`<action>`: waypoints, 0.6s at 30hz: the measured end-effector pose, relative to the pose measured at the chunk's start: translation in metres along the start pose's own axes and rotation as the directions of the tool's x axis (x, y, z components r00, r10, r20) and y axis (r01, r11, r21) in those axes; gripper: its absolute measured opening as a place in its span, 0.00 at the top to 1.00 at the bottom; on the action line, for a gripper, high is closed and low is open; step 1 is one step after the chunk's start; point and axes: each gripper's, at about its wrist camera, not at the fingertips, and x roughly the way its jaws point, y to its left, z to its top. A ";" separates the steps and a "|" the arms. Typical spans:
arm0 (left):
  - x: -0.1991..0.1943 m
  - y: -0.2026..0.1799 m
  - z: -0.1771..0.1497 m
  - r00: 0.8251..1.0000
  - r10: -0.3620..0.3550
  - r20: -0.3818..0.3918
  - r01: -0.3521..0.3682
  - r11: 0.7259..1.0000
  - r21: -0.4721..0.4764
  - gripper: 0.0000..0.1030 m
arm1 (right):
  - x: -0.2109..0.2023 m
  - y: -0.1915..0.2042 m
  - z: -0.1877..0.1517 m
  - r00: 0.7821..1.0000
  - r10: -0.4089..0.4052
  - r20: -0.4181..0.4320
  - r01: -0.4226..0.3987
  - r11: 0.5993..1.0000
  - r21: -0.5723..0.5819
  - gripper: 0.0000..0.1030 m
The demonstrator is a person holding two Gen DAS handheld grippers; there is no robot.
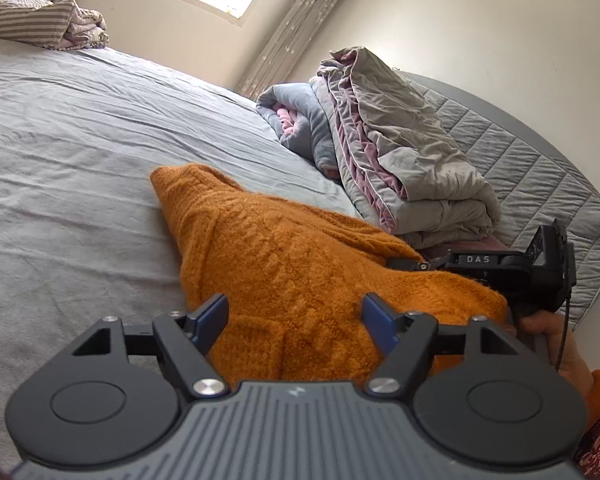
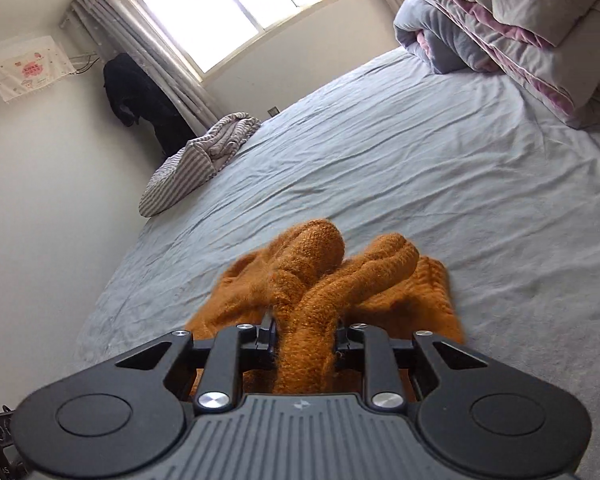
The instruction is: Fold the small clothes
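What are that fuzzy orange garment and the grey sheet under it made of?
The fuzzy orange knitted garment looks like thick wool or acrylic knit: ribbed texture, loose fibres along its edges. The wrinkled grey bed sheet looks like thin matte woven cotton or similar, creasing finely.

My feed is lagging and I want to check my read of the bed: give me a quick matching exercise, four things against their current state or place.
Column A
1. left tongs
2. right tongs
3. striped bedding
4. folded grey and pink quilt

Column B
a. shut on a bunched part of the orange sweater
b. bundled at the far edge of the grey sheet, below the window
c. open, above the sweater, gripping nothing
d. stacked beside the quilted headboard

Pairs: 1-c, 2-a, 3-b, 4-d
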 end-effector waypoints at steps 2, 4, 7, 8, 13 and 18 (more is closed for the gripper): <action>0.013 -0.006 -0.009 0.999 -0.017 -0.046 0.017 1.000 0.002 0.29 | 0.010 -0.016 -0.013 0.999 -0.037 -0.011 0.037 0.999 0.011 0.71; 0.019 -0.015 -0.021 0.999 0.015 -0.051 -0.012 0.998 0.064 0.28 | 0.009 -0.028 -0.021 0.999 -0.053 0.002 0.053 0.998 0.020 0.54; 0.013 -0.019 -0.019 0.998 0.035 -0.050 -0.030 0.995 0.099 0.27 | -0.005 -0.026 -0.017 0.995 -0.090 0.033 0.090 0.996 -0.004 0.27; 0.010 -0.018 -0.015 0.998 0.035 -0.046 -0.030 0.995 0.092 0.27 | -0.012 -0.023 -0.014 0.994 -0.100 0.051 0.102 0.994 -0.029 0.27; -0.005 -0.031 0.009 0.993 0.097 0.071 -0.108 0.981 0.163 0.38 | -0.045 0.011 -0.002 0.973 -0.155 0.174 0.190 0.959 -0.211 0.27; 0.016 -0.049 0.015 0.994 0.090 0.054 -0.100 0.971 0.218 0.39 | -0.034 0.053 -0.015 0.981 -0.086 0.175 0.147 0.917 -0.372 0.28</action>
